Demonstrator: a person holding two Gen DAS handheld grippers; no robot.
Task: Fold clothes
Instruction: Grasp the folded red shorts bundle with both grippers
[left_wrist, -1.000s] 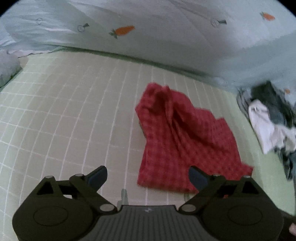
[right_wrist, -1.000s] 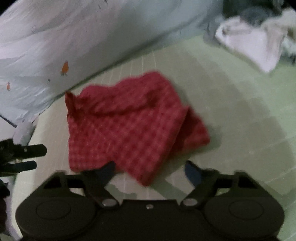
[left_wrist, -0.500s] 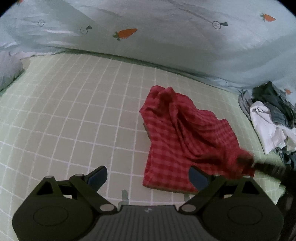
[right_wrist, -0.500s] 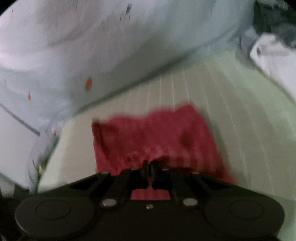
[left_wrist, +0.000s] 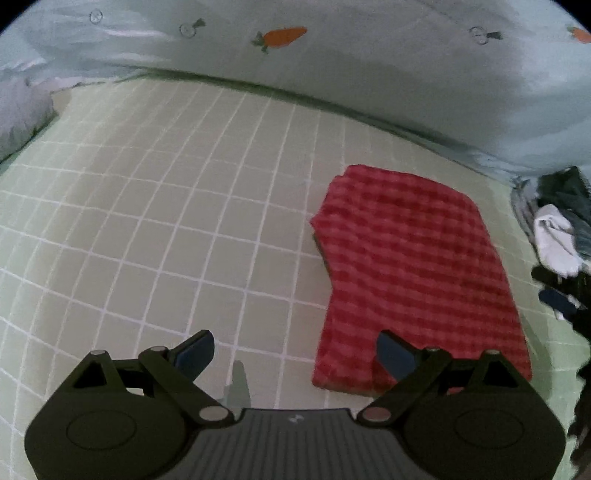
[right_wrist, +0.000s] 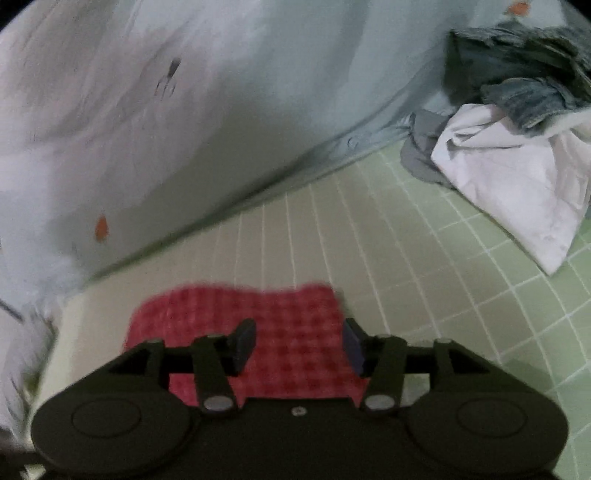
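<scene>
A red checked garment (left_wrist: 413, 273) lies folded flat on the green grid-patterned sheet (left_wrist: 166, 221), right of centre in the left wrist view. My left gripper (left_wrist: 295, 354) is open and empty, just before the garment's near left corner. In the right wrist view the same garment (right_wrist: 258, 314) lies right under my right gripper (right_wrist: 299, 343), which is open with nothing between its fingers.
A pale blue quilt with carrot prints (left_wrist: 332, 55) runs along the far side of the bed. A pile of unfolded clothes, white and dark grey (right_wrist: 517, 147), sits at the right; it also shows in the left wrist view (left_wrist: 557, 236).
The right gripper was shut on the garment's edge half a second ago, drew it over flat, and has now opened and let go. The garment lies smoother than before.
</scene>
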